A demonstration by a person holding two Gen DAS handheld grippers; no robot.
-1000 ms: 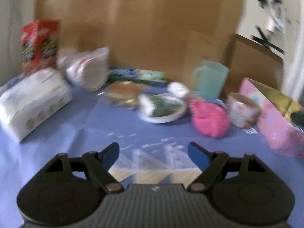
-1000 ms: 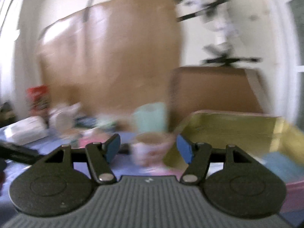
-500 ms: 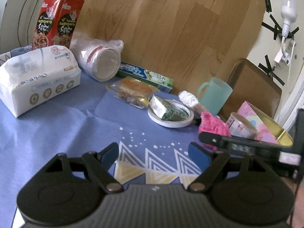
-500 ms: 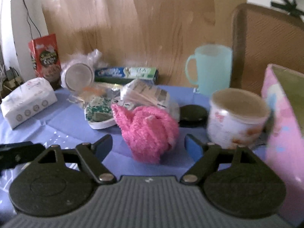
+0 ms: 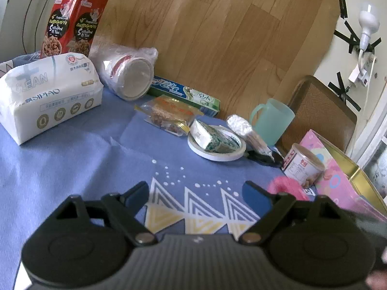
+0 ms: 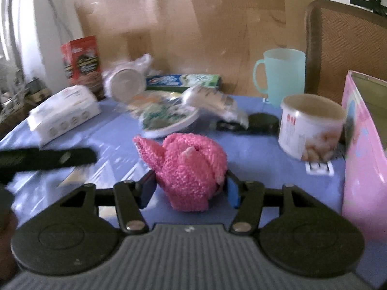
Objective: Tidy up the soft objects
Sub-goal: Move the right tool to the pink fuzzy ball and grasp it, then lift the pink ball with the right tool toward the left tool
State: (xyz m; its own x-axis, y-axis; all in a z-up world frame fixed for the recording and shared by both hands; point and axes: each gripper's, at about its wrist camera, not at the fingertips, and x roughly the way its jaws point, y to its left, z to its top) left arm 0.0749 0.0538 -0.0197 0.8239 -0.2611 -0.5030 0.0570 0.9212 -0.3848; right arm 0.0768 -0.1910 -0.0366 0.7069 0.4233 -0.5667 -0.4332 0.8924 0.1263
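Observation:
A fluffy pink knitted toy (image 6: pixel 191 166) lies on the blue tablecloth (image 6: pixel 254 152) right in front of the right wrist camera. My right gripper (image 6: pixel 191 188) straddles it with jaws closing; the blue pads sit at its two sides and it does not look squeezed. In the left wrist view only the toy's pink top (image 5: pixel 287 187) shows behind the right finger. My left gripper (image 5: pixel 196 191) hovers over the patterned cloth with jaws opening and nothing between them. A soft white tissue pack (image 5: pixel 48 96) lies at the far left. An open pink box (image 6: pixel 362 157) stands at the right.
Behind the toy stand a white printed tub (image 6: pixel 312 128), a teal mug (image 6: pixel 280 77), a tape roll with a small packet (image 5: pixel 217 145), a snack bag (image 5: pixel 169 113), a toothpaste box (image 5: pixel 183 94), bagged cups (image 5: pixel 128 77) and a red tin (image 5: pixel 72 24). A chair (image 5: pixel 321 111) stands beyond.
My right gripper has come down and forward until its fingers flank the pink toy, and its jaws have narrowed. The left gripper's jaws have widened a little; the left hand now holds still.

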